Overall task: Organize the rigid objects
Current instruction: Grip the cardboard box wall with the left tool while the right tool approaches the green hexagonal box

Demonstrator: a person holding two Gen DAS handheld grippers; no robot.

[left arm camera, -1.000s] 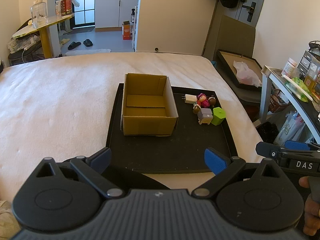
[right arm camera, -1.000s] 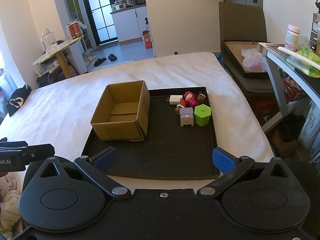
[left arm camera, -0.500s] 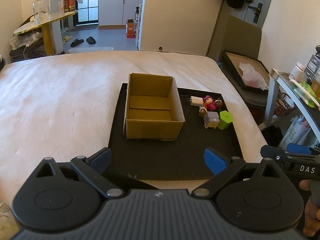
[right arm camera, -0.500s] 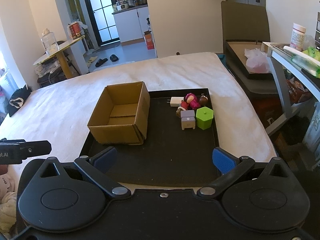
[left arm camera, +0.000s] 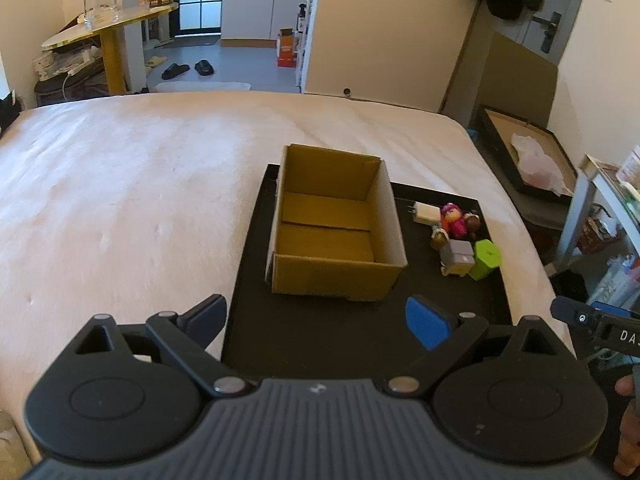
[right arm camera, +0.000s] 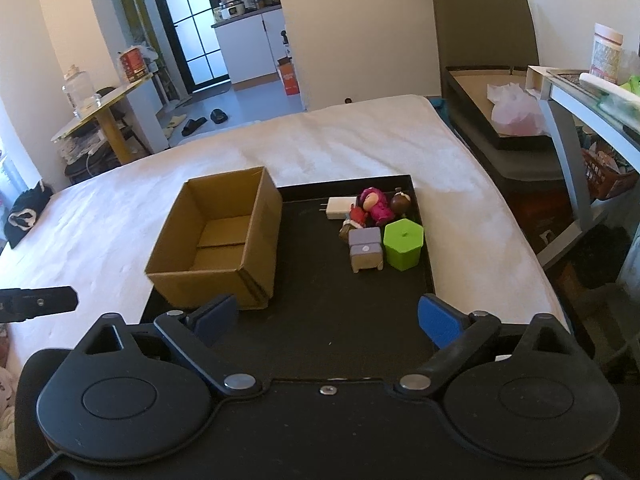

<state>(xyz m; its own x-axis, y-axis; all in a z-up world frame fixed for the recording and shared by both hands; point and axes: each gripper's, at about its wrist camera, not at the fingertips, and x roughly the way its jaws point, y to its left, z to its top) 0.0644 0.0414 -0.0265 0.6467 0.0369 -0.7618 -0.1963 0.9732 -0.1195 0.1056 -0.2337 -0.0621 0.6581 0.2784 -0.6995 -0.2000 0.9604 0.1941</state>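
An open, empty cardboard box [left arm camera: 336, 228] [right arm camera: 224, 240] stands on the left part of a black tray [left arm camera: 360, 332] [right arm camera: 340, 304] on a bed. To its right lies a cluster of small things: a white charger [left arm camera: 426, 213] [right arm camera: 340, 208], a pink doll figure [left arm camera: 454, 220] [right arm camera: 374, 206], a brown round figure [right arm camera: 400, 201], a grey block toy [left arm camera: 458, 258] [right arm camera: 365, 249] and a green hexagonal box [left arm camera: 485, 259] [right arm camera: 403, 243]. My left gripper [left arm camera: 316, 320] is open and empty over the tray's near edge. My right gripper [right arm camera: 326, 320] is open and empty, also at the near edge.
The bed's white cover [left arm camera: 120, 200] stretches left and far of the tray. A metal shelf [right arm camera: 580, 120] with jars stands to the right of the bed. A yellow side table [left arm camera: 108, 28] stands at the far left. A flat black box [right arm camera: 500, 120] lies beyond the bed's right side.
Both grippers have moved forward and closer to the tray; the box and toys look larger. The left view has shifted left. Nothing on the tray has moved.
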